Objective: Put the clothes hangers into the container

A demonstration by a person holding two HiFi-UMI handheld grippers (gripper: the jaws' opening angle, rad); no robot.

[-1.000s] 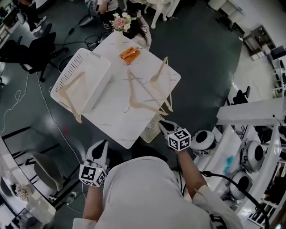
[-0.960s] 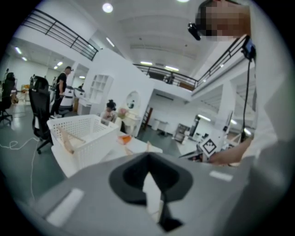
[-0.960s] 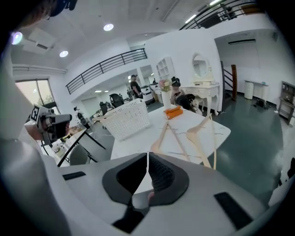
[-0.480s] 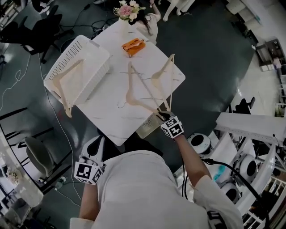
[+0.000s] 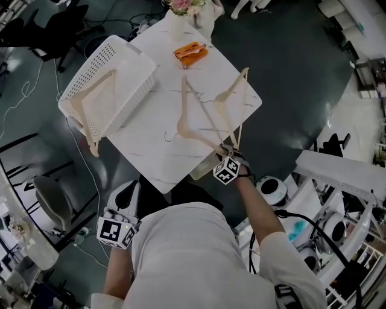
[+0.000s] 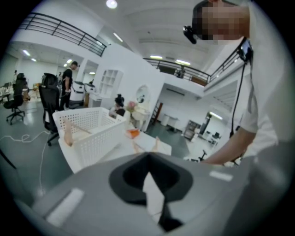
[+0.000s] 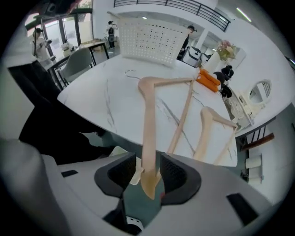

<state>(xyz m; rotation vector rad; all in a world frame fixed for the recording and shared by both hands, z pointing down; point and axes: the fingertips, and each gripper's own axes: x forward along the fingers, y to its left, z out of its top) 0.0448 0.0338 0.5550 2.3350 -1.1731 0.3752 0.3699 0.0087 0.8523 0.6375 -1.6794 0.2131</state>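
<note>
Two clothes hangers lie on my white counter (image 5: 145,151), the nearer hanger (image 7: 148,115) beside the farther hanger (image 7: 203,133), with a third hanger (image 5: 90,90) inside the white basket (image 5: 136,51); my right tongs (image 7: 148,173), jaws just sprung wide, straddle the nearer hanger's tip, while my left tongs (image 5: 125,194) hang closed, empty, off the counter

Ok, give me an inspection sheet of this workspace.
Surface: white marbled table.
Job's things: wooden hanger in the white basket at the table's left corner; left hanger and right hanger on the table.
Clutter: orange item, flowers.
Grippers: right gripper open, jaws just opened, left hanger's end between them; left gripper shut, empty.
Cables: white cable on the floor.
Surroundings: dark floor, grey chair.
</note>
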